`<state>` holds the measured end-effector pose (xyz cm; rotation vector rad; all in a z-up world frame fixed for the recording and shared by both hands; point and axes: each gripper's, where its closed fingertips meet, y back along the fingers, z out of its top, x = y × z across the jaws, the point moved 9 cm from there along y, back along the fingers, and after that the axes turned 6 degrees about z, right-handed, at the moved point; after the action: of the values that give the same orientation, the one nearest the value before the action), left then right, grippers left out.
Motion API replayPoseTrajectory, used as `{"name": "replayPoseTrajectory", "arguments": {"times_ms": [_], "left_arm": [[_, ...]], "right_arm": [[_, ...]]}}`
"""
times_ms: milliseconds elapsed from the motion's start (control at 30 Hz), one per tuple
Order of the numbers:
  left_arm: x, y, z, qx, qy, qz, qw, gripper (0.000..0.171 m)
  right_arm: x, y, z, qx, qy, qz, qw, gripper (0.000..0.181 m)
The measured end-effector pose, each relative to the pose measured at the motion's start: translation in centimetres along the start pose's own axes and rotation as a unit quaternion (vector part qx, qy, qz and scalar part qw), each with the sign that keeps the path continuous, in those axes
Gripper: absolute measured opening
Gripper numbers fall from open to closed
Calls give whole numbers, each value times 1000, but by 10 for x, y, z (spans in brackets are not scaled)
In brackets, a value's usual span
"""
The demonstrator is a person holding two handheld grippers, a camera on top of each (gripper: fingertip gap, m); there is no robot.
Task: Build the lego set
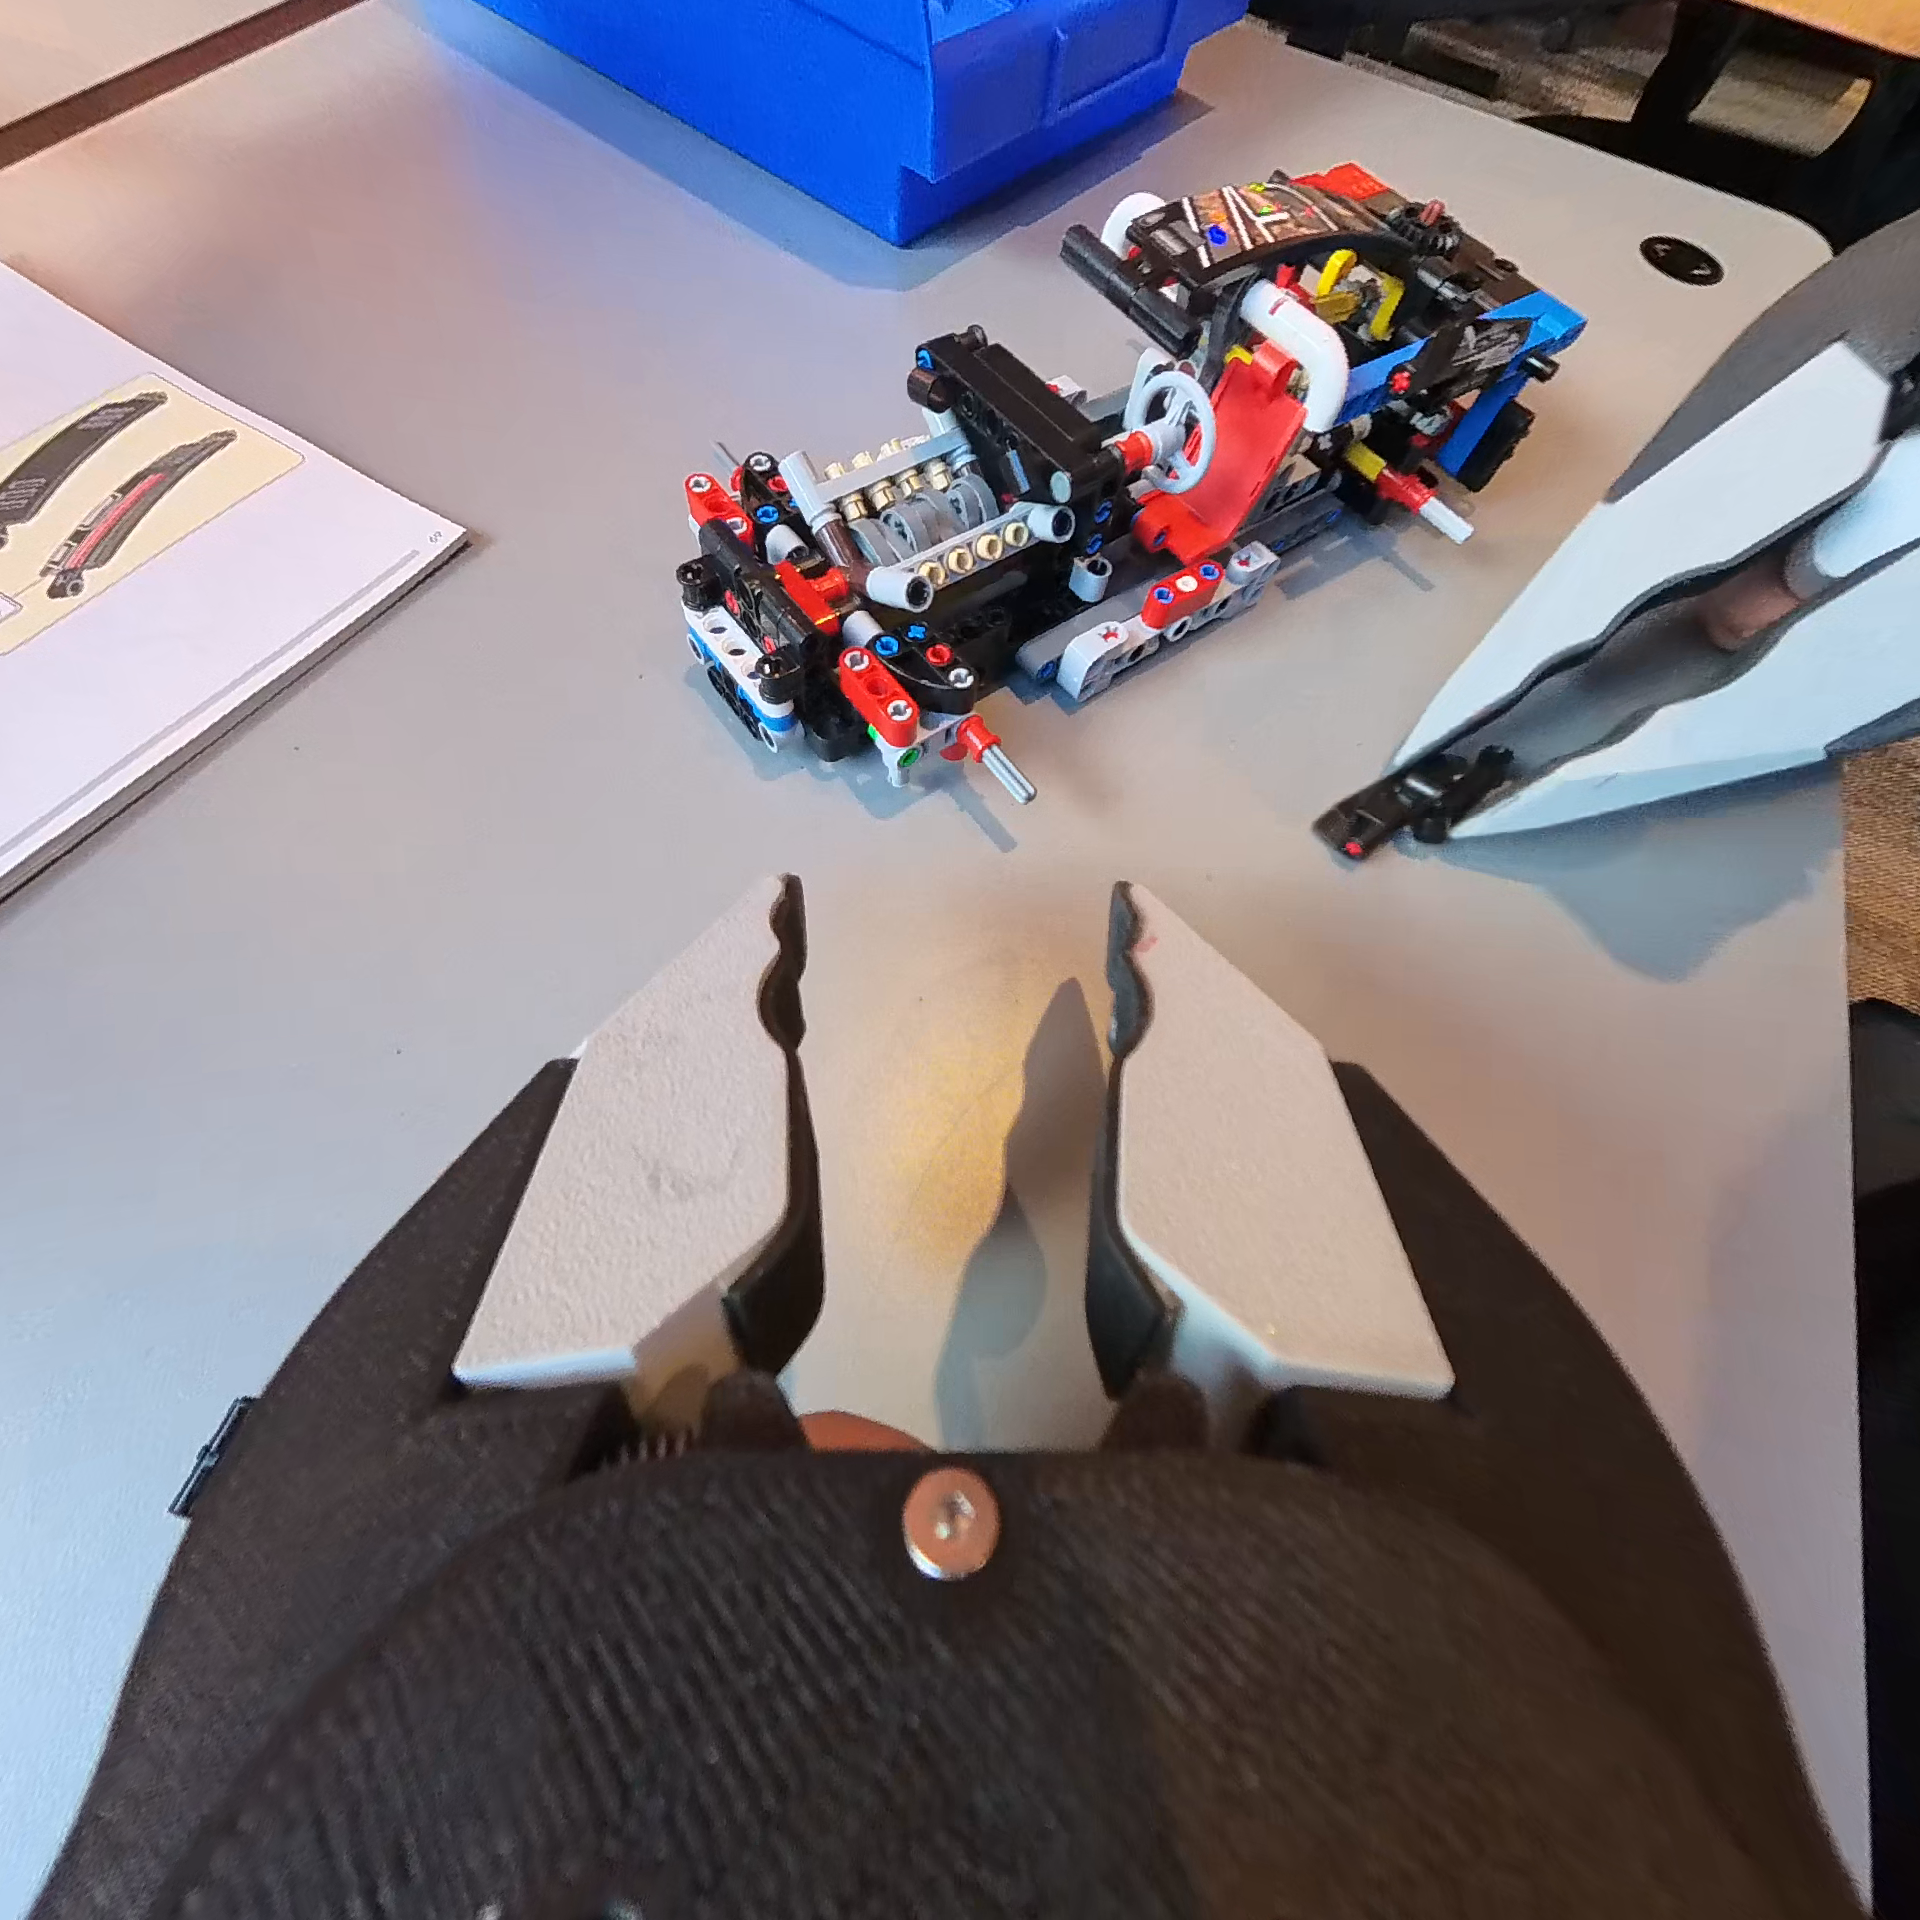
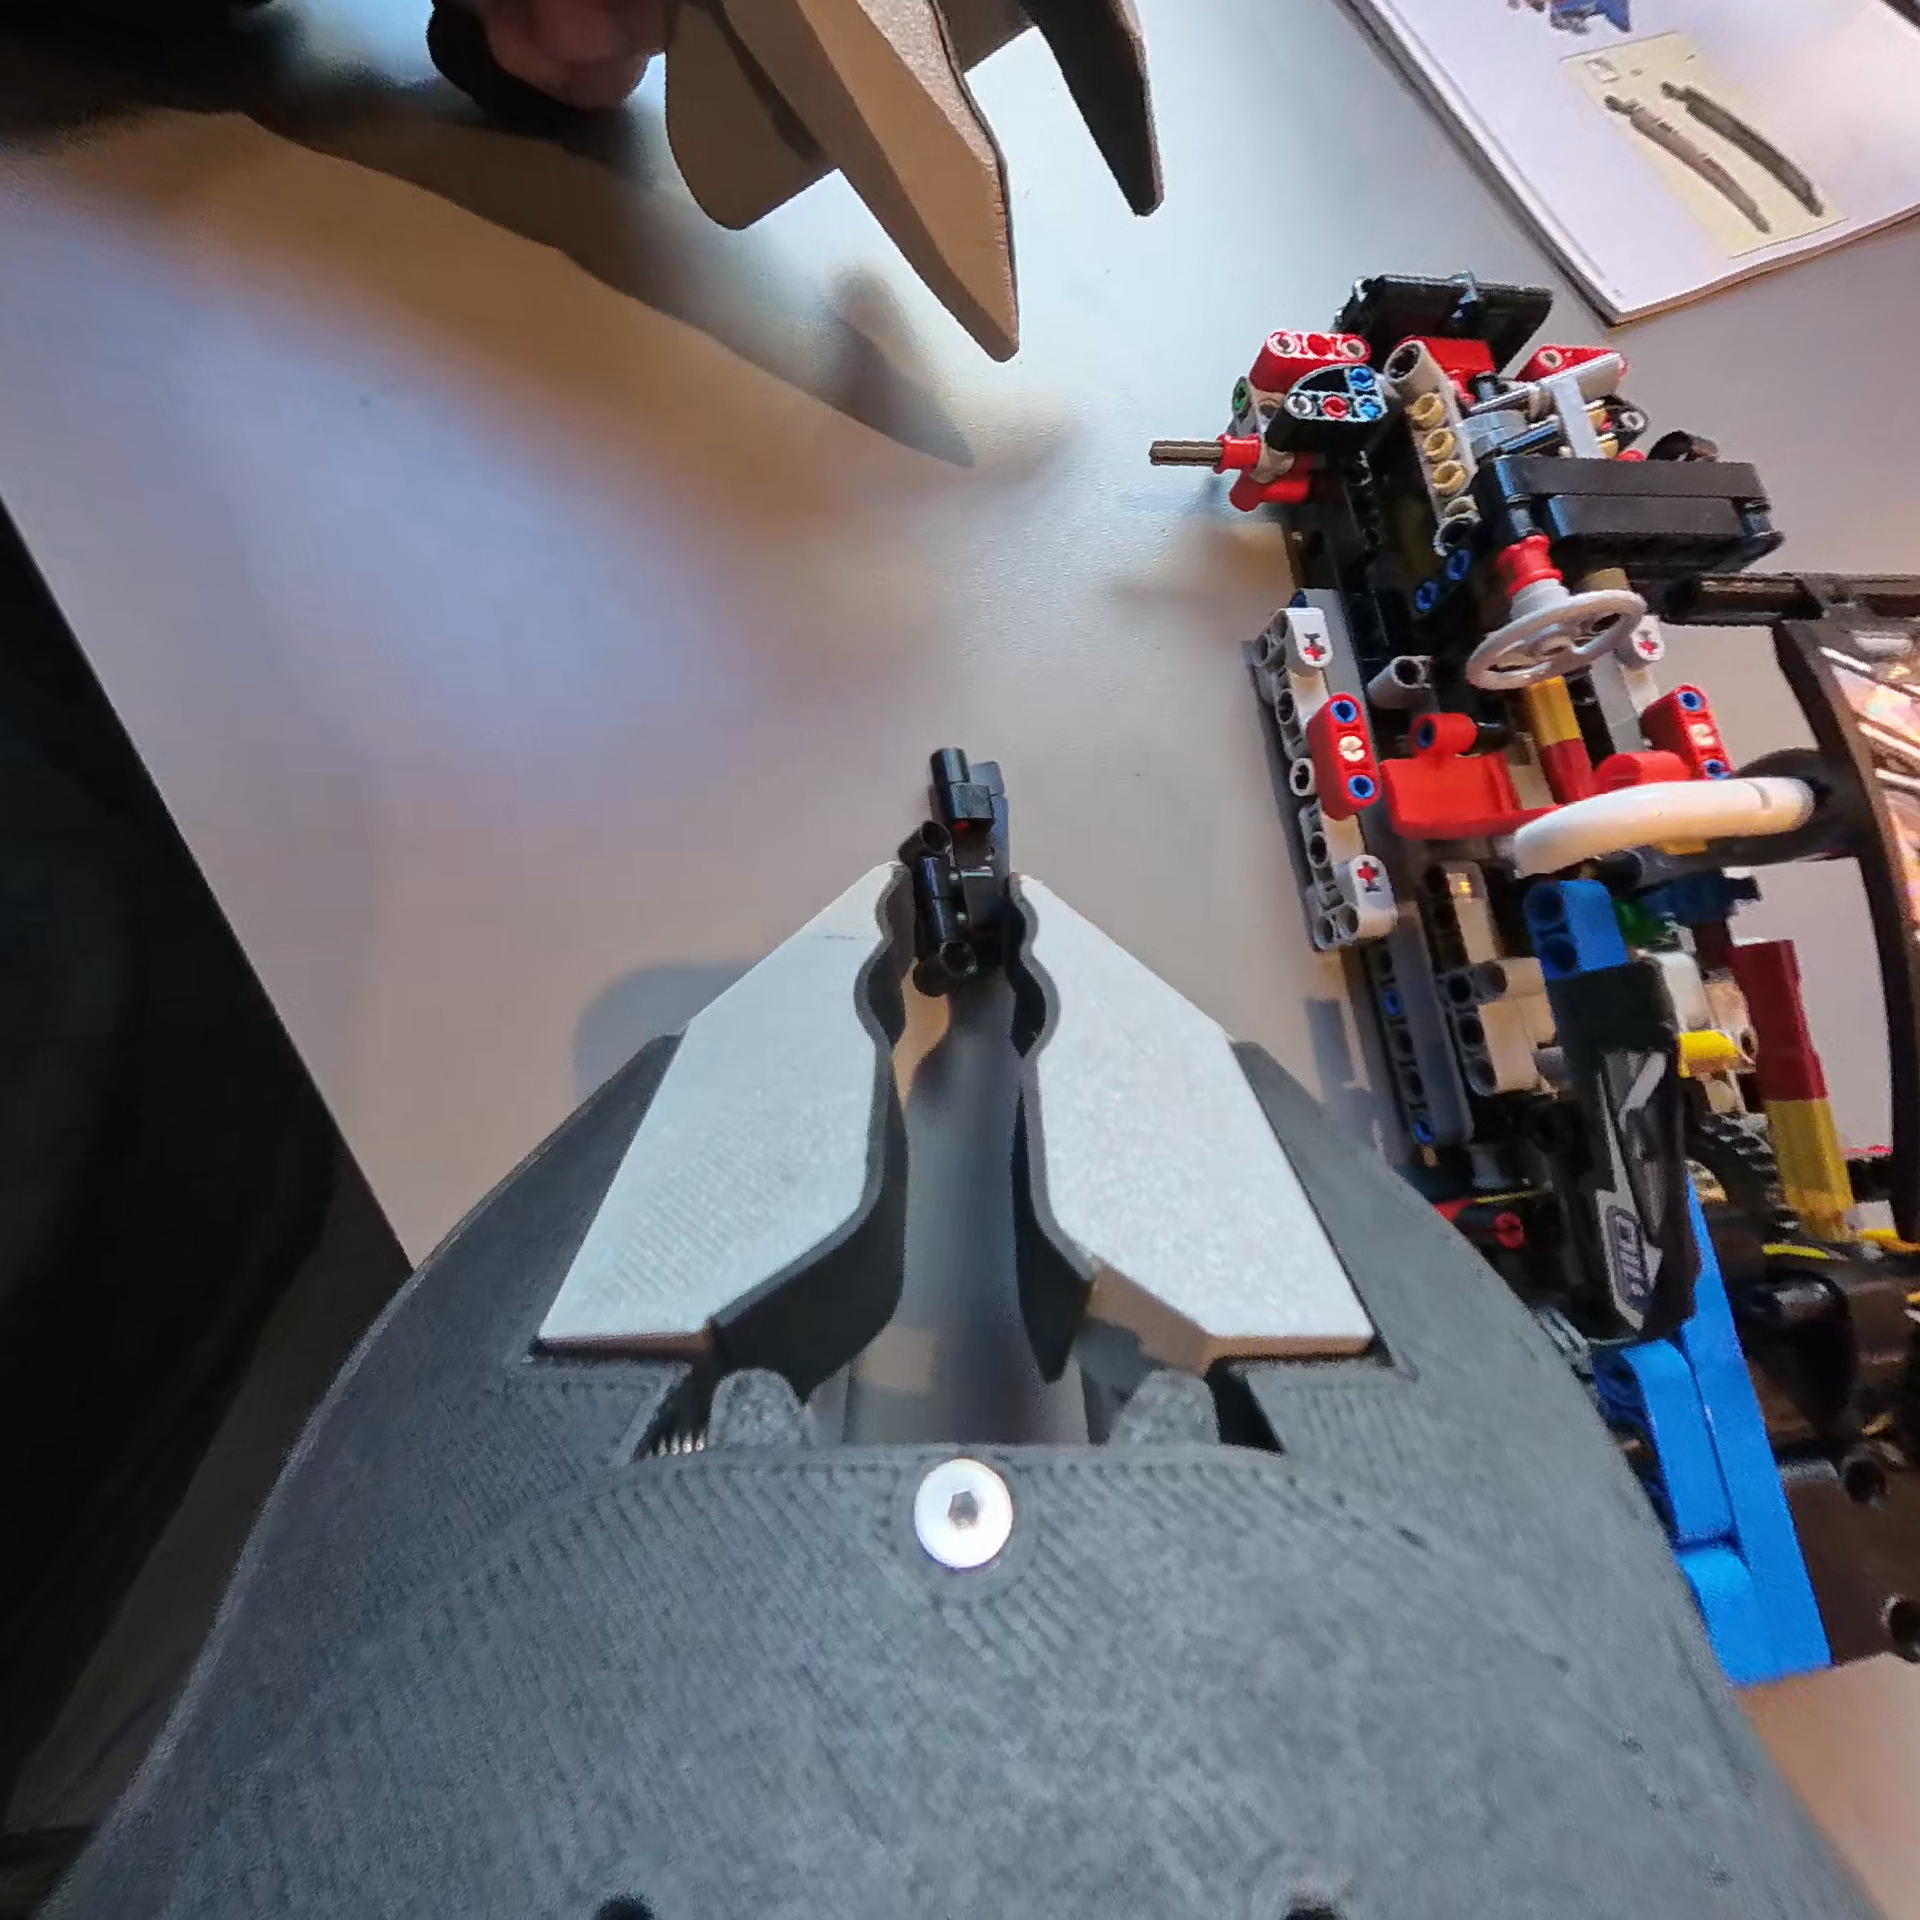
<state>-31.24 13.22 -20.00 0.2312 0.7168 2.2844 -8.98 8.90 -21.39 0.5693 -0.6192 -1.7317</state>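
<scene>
A partly built lego car point(image 1: 1122, 478), black, red, blue and grey, lies on the grey table point(image 1: 520, 935); it also shows in the right wrist view point(image 2: 1538, 831). My left gripper point(image 1: 956, 899) is open and empty, in front of the car's nose. My right gripper point(image 2: 956, 894) is shut on a small black lego piece point(image 2: 961, 868) with a red pin, low over the table beside the car. The right gripper and that black piece point(image 1: 1403, 805) show at the right of the left wrist view. The left gripper point(image 2: 1081, 281) shows at the top of the right wrist view.
An open instruction booklet point(image 1: 156, 582) lies on the left of the table and shows far right in the right wrist view point(image 2: 1683, 135). A blue plastic bin point(image 1: 852, 94) stands behind the car. The table edge point(image 1: 1849, 1039) runs close on the right.
</scene>
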Motion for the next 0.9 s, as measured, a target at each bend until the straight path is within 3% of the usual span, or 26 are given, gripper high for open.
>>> {"name": "replayPoseTrajectory", "arguments": {"times_ms": [200, 367, 500, 767, 900], "left_arm": [[-6, 0, -1, 2, -24, -9, 1000, 56], [-20, 1, 0, -7, -57, -64, 996, 51], [-33, 2, 3, -26, -68, -124, 990, 47], [-45, 1, 11, -36, -12, -225, 974, 43], [-39, 3, 13, -44, 34, -271, 961, 28]], "right_arm": [[5, 6, 11, -47, 26, -50, 997, 13], [9, 8, 28, -73, 90, -120, 986, 13], [15, 8, 37, -76, 134, -137, 978, 14], [22, 10, 41, -89, 183, -164, 965, 14], [25, 10, 41, -91, 204, -183, 957, 13]]}}
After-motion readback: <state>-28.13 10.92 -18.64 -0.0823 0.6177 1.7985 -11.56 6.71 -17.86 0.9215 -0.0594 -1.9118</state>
